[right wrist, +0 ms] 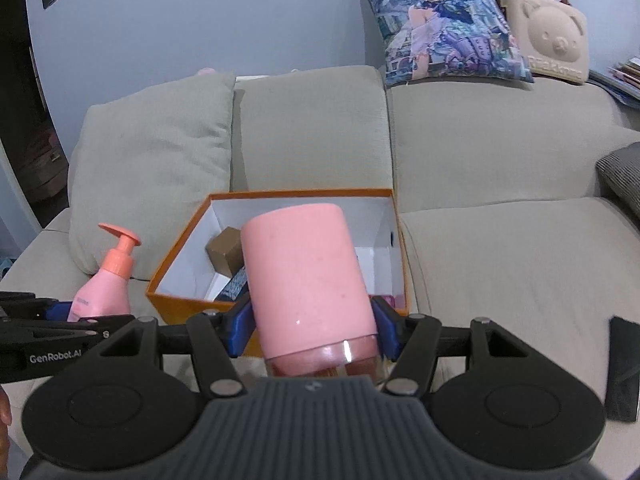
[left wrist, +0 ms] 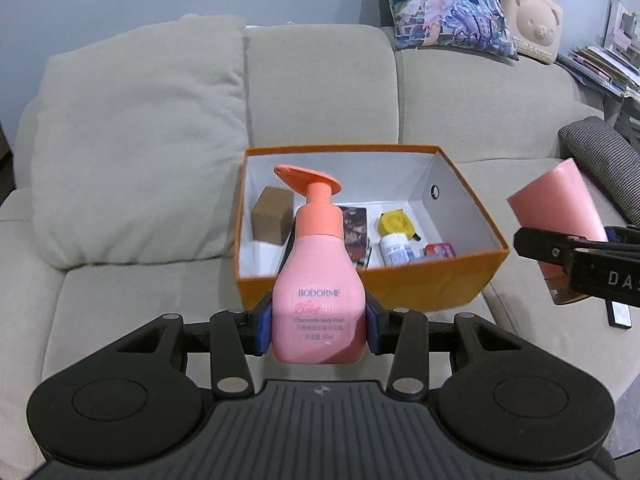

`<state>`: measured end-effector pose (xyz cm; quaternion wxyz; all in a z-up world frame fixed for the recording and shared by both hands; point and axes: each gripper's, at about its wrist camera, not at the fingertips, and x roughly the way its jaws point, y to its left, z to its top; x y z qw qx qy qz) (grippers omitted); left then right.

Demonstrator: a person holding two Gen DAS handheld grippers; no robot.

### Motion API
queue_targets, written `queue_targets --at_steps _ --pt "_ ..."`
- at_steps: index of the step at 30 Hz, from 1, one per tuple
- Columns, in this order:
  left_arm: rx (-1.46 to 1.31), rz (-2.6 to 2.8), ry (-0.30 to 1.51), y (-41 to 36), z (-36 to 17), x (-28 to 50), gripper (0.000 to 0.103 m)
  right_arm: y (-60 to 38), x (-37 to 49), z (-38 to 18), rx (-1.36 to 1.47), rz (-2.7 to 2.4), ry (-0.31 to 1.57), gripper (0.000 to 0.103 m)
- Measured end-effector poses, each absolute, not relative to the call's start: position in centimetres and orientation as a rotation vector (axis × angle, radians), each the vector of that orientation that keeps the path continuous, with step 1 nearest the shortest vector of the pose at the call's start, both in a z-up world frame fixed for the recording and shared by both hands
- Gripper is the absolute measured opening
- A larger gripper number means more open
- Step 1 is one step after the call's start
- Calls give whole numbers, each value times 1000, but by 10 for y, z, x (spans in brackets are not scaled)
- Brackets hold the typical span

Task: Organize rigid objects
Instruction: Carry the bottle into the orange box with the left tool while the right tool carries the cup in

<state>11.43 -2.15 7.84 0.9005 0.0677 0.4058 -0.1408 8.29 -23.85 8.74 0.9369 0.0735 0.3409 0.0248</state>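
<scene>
1. Nearest the left wrist camera, the left gripper (left wrist: 319,322) is clamped on a pink pump bottle (left wrist: 319,276), its blue pads pressing the bottle's lower body from both sides.
2. That bottle stands upright in the grip, its orange pump head toward the box, its label reading "BODORME Baby Chamomile Body Wash".
3. Beyond it, an orange box (left wrist: 420,280) with a white inside sits open on the seat of a beige sofa (left wrist: 120,300).
4. Inside the box lie a brown cube (left wrist: 273,216) at the left, a dark printed card (left wrist: 354,232) in the middle, a yellow round thing (left wrist: 395,222) with a small white bottle (left wrist: 394,250) just in front of it, and a small red item (left wrist: 439,250) near the front wall.
5. On the right wrist view, the right gripper (right wrist: 312,328) is closed on a pink cup (right wrist: 308,280), held in front of the box with its closed end pointing away.
6. Both held things hover near the box's front edge, the bottle to the left of the cup.
7. A grey cushion (left wrist: 132,152) leans on the sofa back left of the box; a printed pillow (right wrist: 444,26) and a bear-faced bag (right wrist: 548,46) sit on top of the backrest.
8. A black flat object (right wrist: 622,372) lies on the seat at the right.
</scene>
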Motion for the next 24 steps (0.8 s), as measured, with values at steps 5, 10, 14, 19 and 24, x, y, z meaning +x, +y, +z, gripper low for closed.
queue_targets --at_steps 5,10,14,19,24 --pt "105 -303 894 -22 77 162 49 -249 127 86 211 84 727 62" --pt "121 -288 921 -25 69 209 49 -256 179 75 250 98 777 62" --pt "105 -277 999 -31 47 241 49 -257 215 57 278 96 827 62" --pt "127 -271 1081 -42 14 267 49 -255 253 23 274 73 908 62" --pt "126 -252 1143 -46 -14 281 49 -248 272 -5 244 68 981 62"
